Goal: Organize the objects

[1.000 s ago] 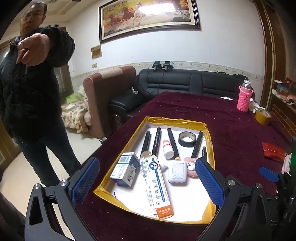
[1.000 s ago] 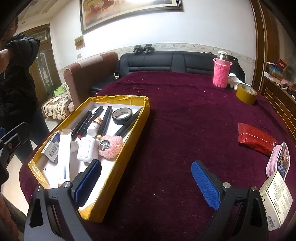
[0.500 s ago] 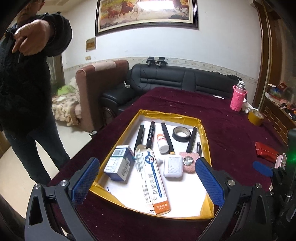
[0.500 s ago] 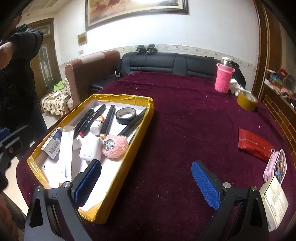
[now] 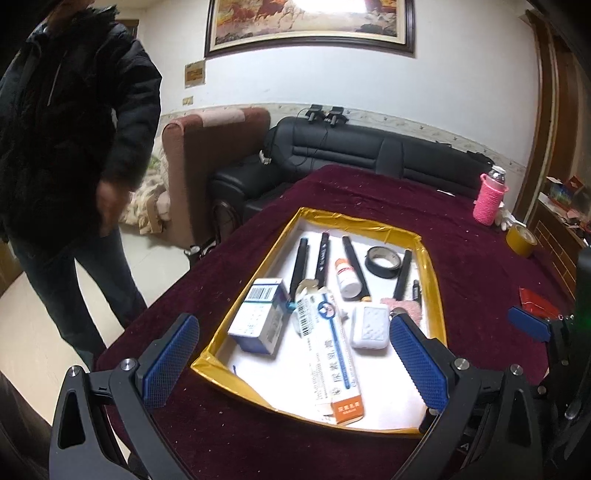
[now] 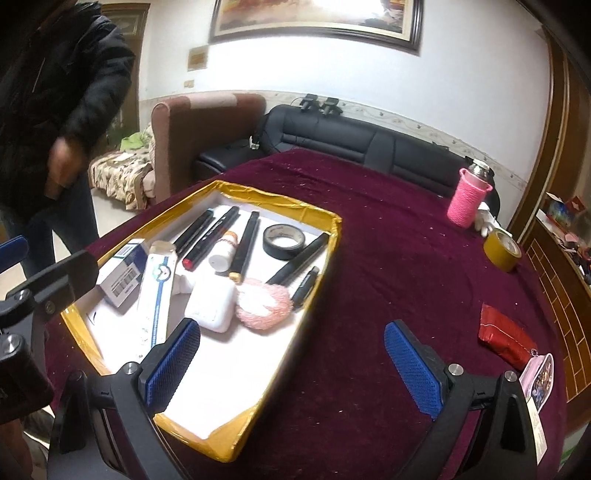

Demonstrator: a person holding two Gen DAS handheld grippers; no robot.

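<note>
Gold-edged tray [image 5: 428, 258], markers [image 5: 322, 258], tape [image 5: 383, 261] inside

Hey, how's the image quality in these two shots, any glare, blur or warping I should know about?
Left wrist view: glare washes out the top of the painting, the bystander's hand is motion-blurred, and fisheye bends the door frame and darkens the corners. Right wrist view: the same glare on the painting, slightly softer overall, with the tray rim bowed by distortion.
</note>
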